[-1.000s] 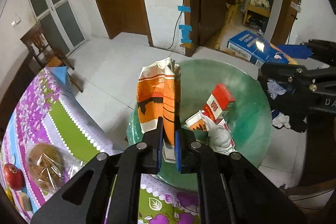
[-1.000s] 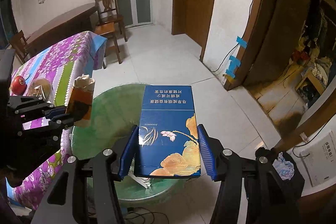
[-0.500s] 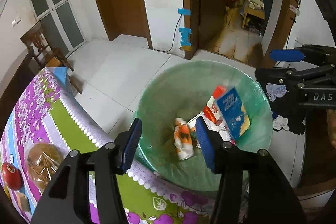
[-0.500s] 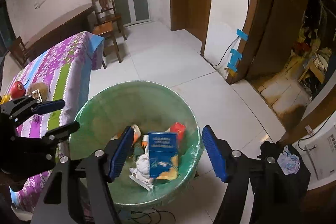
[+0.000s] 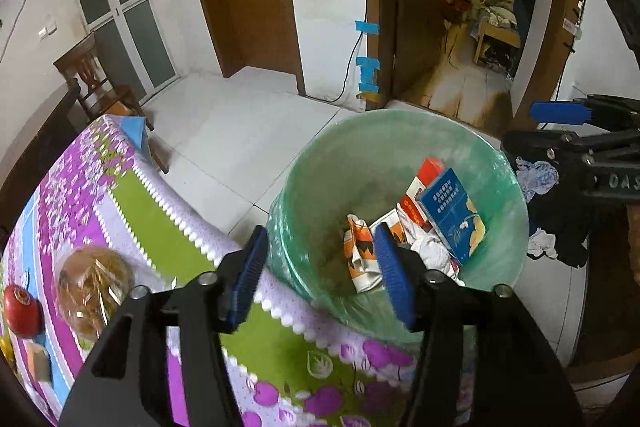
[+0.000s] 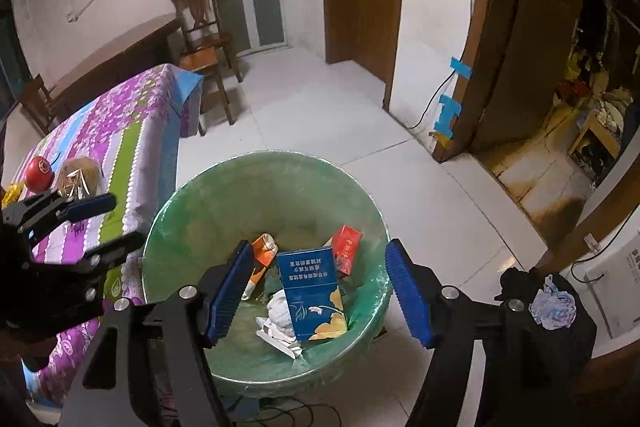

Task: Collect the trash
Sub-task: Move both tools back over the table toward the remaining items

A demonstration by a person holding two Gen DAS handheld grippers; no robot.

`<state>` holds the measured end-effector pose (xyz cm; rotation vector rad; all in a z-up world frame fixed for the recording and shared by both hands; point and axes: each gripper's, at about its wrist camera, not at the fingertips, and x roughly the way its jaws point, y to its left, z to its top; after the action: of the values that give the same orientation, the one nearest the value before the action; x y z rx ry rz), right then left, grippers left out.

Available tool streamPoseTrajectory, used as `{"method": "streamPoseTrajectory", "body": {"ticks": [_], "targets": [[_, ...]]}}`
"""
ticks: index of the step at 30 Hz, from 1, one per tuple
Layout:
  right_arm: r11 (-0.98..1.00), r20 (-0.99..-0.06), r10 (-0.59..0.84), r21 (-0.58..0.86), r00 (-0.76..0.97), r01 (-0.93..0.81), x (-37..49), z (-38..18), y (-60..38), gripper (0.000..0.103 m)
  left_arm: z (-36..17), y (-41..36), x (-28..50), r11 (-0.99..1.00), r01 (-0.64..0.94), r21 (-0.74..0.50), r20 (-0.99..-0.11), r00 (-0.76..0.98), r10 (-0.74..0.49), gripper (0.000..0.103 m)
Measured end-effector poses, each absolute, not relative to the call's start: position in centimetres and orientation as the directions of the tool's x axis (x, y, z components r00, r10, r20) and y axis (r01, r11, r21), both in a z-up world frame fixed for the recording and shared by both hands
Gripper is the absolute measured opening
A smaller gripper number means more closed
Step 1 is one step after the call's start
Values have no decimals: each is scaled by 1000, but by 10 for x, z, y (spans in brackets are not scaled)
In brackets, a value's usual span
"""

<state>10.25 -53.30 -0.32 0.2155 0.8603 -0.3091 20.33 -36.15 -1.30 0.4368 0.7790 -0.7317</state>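
Note:
A bin with a green liner [image 5: 400, 131] stands on the floor beside the table. In it lie an orange-and-white bag [image 5: 358, 251], a blue box [image 5: 452, 215], a red box [image 5: 426, 173] and crumpled white paper [image 5: 432, 253]. My left gripper [image 5: 318, 239] hovers over the bin's near rim, its jaws opening with nothing between them. My right gripper [image 6: 319, 247] hangs open above the bin [image 6: 264, 157], over the blue box [image 6: 314, 291] and not touching it. Each gripper shows in the other's view: the right gripper [image 5: 520, 127] and the left gripper [image 6: 126, 219].
The table with a purple and green cloth [image 5: 132, 195] carries a red apple [image 5: 22, 311] and wrapped bread [image 5: 94, 291]. A wooden chair [image 6: 200, 39] stands behind it. Rags [image 6: 552, 307] lie on a dark object at the right. White tiled floor surrounds the bin.
Both grippers went from shut to open. The orange bag left the left gripper and the blue box left the right one; both now lie in the bin.

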Motion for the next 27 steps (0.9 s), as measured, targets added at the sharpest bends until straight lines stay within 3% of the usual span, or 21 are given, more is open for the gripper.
{"method": "streamPoseTrajectory", "body": {"ticks": [6,14,21,27], "targets": [[912,-685,-207,124,699,391,78,-7,-513,75,-20,-321,180,709,692,139,-699,576,-425,68],[903,-486,-253,192,836,385,58,-14,-439,80,-13,-243,167,812,567,138,-593,704,-391,74],[935,-350,-264,135,899,327,53,-5,-366,83,2,-176,162,895,426,132,-524,797,-302,79],[961,-291,-241,59,926,269,57,7,-312,88,2,-120,140,930,354,100,-506,823,-259,83]]}}
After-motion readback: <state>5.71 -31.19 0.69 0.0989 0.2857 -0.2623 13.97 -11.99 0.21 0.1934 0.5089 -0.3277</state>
